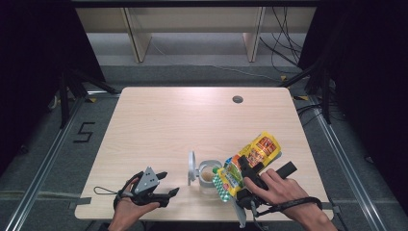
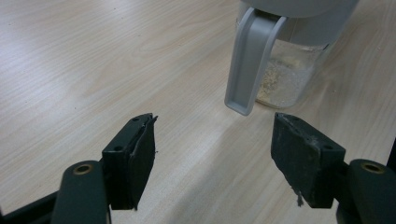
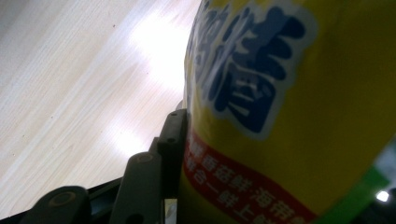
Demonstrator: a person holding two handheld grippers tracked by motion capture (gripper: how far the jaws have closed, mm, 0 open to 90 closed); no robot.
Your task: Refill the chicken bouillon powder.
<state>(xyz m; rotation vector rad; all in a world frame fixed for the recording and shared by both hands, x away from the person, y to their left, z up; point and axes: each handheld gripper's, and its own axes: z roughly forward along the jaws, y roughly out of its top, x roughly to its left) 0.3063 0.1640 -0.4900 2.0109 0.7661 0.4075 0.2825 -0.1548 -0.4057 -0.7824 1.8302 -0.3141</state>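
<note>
A yellow snack bag (image 1: 255, 153) with red and green print hangs tilted above the table, its lower end over a small clear jar (image 1: 208, 177). My right gripper (image 1: 246, 169) is shut on the bag; in the right gripper view one black finger (image 3: 171, 140) presses on the bag (image 3: 289, 107) and the other is hidden behind it. The jar's grey lid (image 1: 192, 167) is flipped open to its left. The jar (image 2: 287, 77) holds some pale crumbs, and its lid (image 2: 250, 60) hangs down its side. My left gripper (image 1: 168, 183) rests open left of the jar, with nothing in it (image 2: 214, 154).
The pale wooden table (image 1: 183, 125) has a round cable hole (image 1: 237, 99) near its far right edge. Beyond the table stand wooden shelf legs and loose cables on the floor. Dark curtains and metal rails flank both sides.
</note>
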